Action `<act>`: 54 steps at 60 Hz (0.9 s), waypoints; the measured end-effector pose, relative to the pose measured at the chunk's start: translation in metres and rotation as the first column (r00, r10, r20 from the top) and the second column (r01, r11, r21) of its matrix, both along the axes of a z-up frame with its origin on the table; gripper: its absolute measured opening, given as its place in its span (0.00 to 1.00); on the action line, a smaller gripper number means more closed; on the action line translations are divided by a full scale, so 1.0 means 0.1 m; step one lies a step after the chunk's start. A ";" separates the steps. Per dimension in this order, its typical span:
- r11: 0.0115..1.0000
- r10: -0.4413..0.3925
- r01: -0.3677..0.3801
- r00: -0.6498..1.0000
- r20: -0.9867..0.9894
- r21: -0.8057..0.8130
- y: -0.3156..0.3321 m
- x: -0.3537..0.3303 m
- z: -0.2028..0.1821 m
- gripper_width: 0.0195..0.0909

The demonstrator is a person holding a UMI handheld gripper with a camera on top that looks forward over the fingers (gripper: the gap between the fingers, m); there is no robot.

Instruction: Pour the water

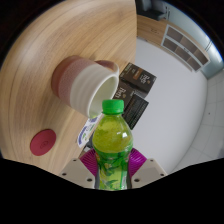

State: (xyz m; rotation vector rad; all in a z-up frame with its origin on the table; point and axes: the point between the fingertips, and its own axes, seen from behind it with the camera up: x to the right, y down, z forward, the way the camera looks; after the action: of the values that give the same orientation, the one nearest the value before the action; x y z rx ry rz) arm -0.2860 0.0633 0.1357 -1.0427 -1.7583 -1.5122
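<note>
**Item: bottle held at cup, pour pending**

Round wooden table (40,60), tilted in view; white cup (85,80) on it, just beyond the bottle; green-capped bottle (112,145) clamped between both pads of the gripper (112,172), jaws narrowed to its width; cap apparently on, so remove before tipping; dark packets (137,92) beside cup; red disc (42,141) well clear.

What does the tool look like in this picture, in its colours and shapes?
Only the front of the tool shows. Its two fingers have magenta pads on their inner faces. Behind the pads, pale grey angular finger bodies spread outward to both sides. No cable, marking or sleeve is visible in this view.
</note>
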 end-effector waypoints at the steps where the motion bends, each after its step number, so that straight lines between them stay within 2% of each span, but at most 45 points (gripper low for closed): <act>1: 1.000 -0.002 0.002 1.000 -0.007 -0.002 -0.01 0.00 0.00 0.23; 7: 1.000 -0.013 0.010 0.991 -0.137 -0.021 -0.08 -0.02 0.05 0.23; 15: 0.998 -0.062 0.056 0.881 -0.468 -0.027 -0.20 0.03 0.31 0.25; 19: 0.994 -0.103 0.098 0.762 -0.640 -0.042 -0.28 0.08 0.39 0.25; 27: 0.977 -0.210 0.108 0.368 -0.906 -0.182 -0.31 0.20 0.41 0.26; 28: 0.975 -0.221 0.091 0.313 -0.924 -0.203 -0.28 0.22 0.40 0.26; 37: 0.948 -0.313 0.015 -0.111 -0.943 -0.317 -0.21 0.39 0.15 0.26; 41: 0.941 -0.325 0.007 -0.267 -0.907 -0.340 -0.19 0.44 -0.02 0.26; 48: 0.938 -0.327 -0.026 -0.397 -0.858 -0.345 -0.15 0.48 -0.23 0.26; 54: 0.939 -0.322 -0.037 -0.444 -0.836 -0.342 -0.09 0.45 -0.38 0.26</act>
State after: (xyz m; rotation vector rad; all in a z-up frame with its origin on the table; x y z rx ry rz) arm -0.2411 0.0538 0.0978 -1.8686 -0.2340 0.1522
